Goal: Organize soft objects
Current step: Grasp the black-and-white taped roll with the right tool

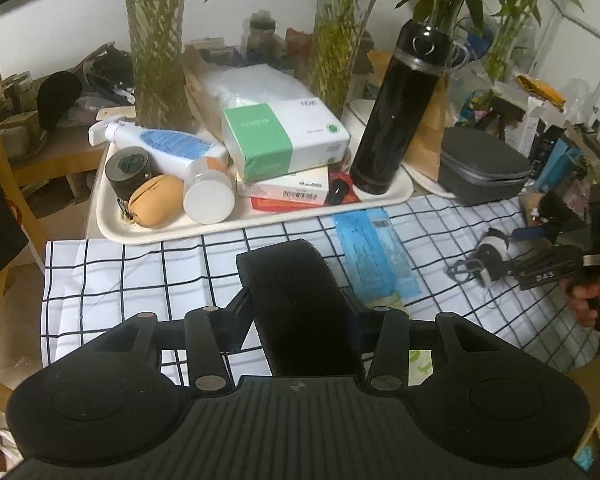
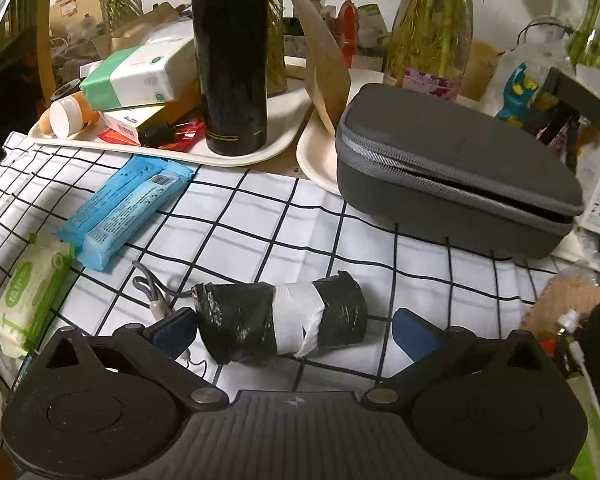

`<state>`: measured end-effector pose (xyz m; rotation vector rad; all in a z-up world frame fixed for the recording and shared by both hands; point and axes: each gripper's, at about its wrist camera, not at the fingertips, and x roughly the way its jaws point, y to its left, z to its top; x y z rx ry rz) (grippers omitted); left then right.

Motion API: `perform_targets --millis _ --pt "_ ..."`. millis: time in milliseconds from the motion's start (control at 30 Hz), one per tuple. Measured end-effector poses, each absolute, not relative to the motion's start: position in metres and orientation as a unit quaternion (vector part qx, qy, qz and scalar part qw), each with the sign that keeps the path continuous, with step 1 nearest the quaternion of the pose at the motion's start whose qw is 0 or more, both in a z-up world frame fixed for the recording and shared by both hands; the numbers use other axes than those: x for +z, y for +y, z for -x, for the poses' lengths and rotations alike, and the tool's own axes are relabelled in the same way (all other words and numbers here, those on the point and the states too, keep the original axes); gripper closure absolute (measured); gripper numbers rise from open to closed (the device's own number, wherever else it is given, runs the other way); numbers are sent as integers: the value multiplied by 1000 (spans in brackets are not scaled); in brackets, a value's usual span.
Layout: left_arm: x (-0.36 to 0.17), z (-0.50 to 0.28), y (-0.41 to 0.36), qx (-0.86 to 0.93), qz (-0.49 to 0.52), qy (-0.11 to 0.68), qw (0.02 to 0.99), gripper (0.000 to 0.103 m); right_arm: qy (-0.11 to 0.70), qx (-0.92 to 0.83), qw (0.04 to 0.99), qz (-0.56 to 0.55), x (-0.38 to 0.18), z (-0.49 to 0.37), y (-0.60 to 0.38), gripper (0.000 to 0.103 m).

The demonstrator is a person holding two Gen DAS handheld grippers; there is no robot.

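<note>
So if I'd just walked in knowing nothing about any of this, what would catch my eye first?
Probably the black foam block clamped in the left gripper, standing up over the checked cloth. Next, the black roll with a white band lying on that cloth between the open fingers of the right gripper. Behind both, a tall black flask stands on a crowded cream tray, with a grey zipped case to its right.

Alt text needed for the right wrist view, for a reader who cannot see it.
The right gripper has its jaws open on either side of a black roll banded with white tape, lying on a white grid-patterned cloth. Behind lie a blue packet, a grey zippered case and a black flask on a white tray.
</note>
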<state>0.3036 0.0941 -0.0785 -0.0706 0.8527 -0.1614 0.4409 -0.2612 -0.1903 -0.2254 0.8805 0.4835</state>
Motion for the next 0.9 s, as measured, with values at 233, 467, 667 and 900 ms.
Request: perform_targets --millis 233,467,667,900 --pt "-76 -302 95 -84 35 410 908 58 421 263 863 91 -198 -448 -265 6" --pt "-76 -301 94 -88 31 409 908 58 427 284 855 77 -204 -454 -270 15" --pt "-74 -300 92 -93 31 405 909 58 416 286 860 79 -198 -452 -269 17" --pt "-70 -299 91 -96 29 398 912 58 397 267 875 70 -178 -449 -273 17"
